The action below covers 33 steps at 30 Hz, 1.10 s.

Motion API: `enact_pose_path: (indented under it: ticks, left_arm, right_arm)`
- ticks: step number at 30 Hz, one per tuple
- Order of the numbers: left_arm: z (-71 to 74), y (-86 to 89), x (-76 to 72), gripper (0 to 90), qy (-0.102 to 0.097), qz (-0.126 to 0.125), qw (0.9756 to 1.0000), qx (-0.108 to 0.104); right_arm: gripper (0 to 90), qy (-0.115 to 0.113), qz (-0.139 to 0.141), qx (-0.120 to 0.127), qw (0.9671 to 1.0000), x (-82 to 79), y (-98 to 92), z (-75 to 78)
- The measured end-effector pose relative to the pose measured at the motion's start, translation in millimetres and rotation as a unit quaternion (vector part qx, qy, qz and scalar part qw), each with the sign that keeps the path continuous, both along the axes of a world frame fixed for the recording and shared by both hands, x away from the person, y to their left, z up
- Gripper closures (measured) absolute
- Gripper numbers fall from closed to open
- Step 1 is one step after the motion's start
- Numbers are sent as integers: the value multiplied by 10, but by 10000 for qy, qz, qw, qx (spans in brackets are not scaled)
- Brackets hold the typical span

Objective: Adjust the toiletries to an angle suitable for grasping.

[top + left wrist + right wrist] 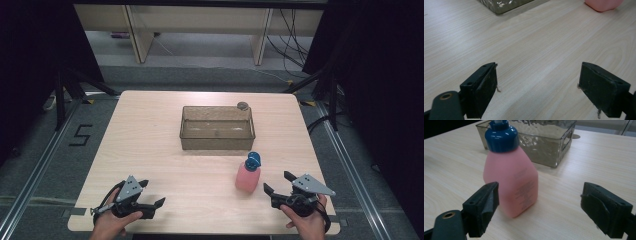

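A pink bottle [248,176] with a blue pump cap [253,161] stands upright on the wooden table [150,130], just in front of a clear plastic bin [217,128]. My right gripper [279,183] rests at the table's near right, open, pointing at the bottle a short way off. In the right gripper view the bottle [511,182] stands ahead of the left jaw, with the bin [544,142] behind it. My left gripper [150,194] sits at the near left edge, open over bare wood, with nothing between its fingers [484,87].
A small round grey object [243,105] lies by the bin's far right corner. The bin looks empty. Dark curtains and stand legs flank the table; cables run on the floor beyond. The bottle's base [604,4] peeks in at the top of the left gripper view.
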<state>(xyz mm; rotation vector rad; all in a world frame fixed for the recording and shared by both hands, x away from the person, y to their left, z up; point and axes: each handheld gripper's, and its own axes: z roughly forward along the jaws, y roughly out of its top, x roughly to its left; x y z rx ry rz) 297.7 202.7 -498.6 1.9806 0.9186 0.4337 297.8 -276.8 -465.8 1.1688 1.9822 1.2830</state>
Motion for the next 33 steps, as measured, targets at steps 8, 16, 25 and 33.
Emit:
enact_pose_path:
  ticks: [8, 16, 25, 33]
  left_arm:
    - [1, 0, -5, 147, 18, 0, 10000, 19]
    - [-5, -3, -5, 147, 31, 2, 10000, 12]
    - [-1, 3, -9, 147, 32, -14, 10000, 36]
    - [1, 2, -9, 147, 28, -3, 10000, 19]
  right_arm:
    - [163, -119, 73, 265, 9996, 14, 61, 31]
    - [166, -278, 164, 187, 9993, 28, 140, 54]
    - [197, -287, 319, 158, 9990, 71, 220, 74]
    - [214, -384, 398, 90, 9984, 107, 245, 74]
